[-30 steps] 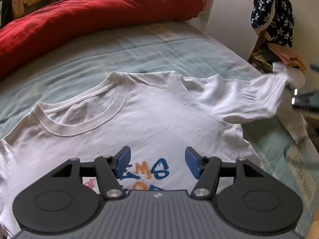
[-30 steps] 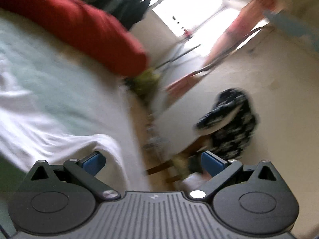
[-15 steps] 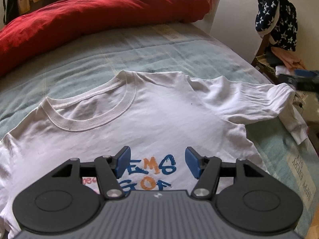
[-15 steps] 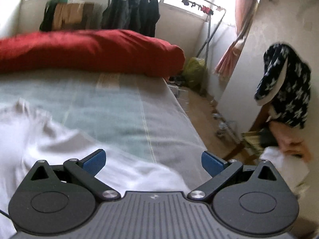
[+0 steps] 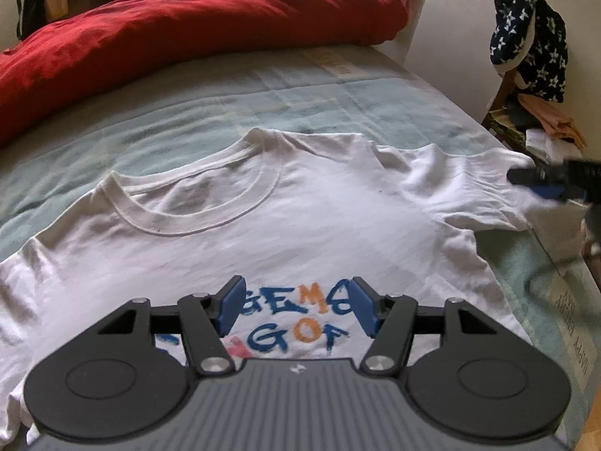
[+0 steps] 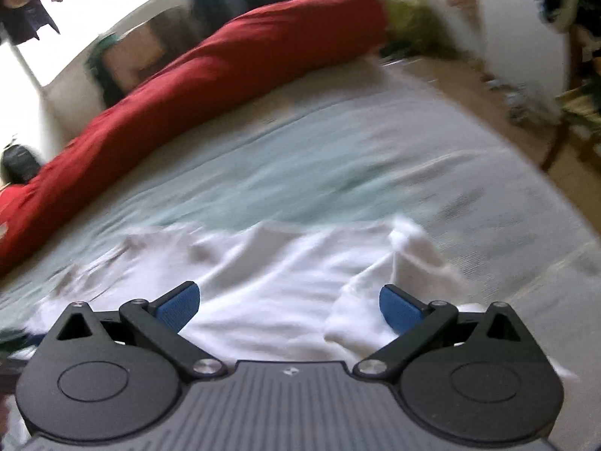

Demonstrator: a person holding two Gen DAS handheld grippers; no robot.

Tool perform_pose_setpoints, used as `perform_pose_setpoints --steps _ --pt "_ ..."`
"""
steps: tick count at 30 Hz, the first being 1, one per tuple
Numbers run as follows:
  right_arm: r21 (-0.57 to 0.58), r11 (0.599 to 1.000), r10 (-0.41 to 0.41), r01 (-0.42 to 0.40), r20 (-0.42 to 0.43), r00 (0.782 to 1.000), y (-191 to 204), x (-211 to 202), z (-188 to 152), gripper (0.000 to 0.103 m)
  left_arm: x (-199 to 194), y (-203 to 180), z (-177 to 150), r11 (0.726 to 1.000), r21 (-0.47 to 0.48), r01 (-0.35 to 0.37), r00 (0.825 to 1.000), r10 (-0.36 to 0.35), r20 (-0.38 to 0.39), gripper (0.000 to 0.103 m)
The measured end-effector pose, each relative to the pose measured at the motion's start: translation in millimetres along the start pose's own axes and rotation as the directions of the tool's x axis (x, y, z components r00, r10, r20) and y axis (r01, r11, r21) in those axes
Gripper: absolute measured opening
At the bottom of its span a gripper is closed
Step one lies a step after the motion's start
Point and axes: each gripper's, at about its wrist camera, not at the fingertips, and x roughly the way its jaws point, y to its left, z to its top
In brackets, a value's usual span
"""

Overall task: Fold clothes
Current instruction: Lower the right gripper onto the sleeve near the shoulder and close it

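White T-shirt (image 5: 300, 225) lies spread face up on the pale green bed (image 5: 263, 109), collar toward a red duvet (image 5: 188, 34). The left claw (image 5: 296, 306) hangs partly open and empty over the printed chest. The right claw (image 6: 289, 302) stands wide apart, gripping nothing, over the rumpled sleeve (image 6: 409, 259).

left claw (image 5: 296, 310) | black linkages, blue pads, silver screws, ribbed grey body
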Motion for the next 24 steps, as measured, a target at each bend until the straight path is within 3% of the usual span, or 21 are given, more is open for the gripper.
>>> perform_pose_setpoints --steps 2,6,17,24 --pt "-0.02 1.0 0.008 -0.009 -0.034 0.999 10 9 -9 0.103 -1 2 -2 1.0 -0.002 0.005 1.0 -0.005 0.001 0.061" --pt "-0.062 0.996 -0.063 0.059 -0.061 0.996 20 26 -28 0.103 -2 6 -4 1.0 0.003 0.018 1.0 -0.018 0.003 0.061" --pt "-0.172 0.957 -0.24 0.232 -0.024 0.97 43 44 -43 0.103 -2 23 -12 0.997 -0.035 0.066 0.998 -0.066 -0.006 0.061" --pt "-0.119 0.974 -0.193 0.191 -0.008 0.981 55 10 -34 0.103 -8 27 -14 0.997 -0.007 0.076 0.997 -0.076 0.005 0.061"
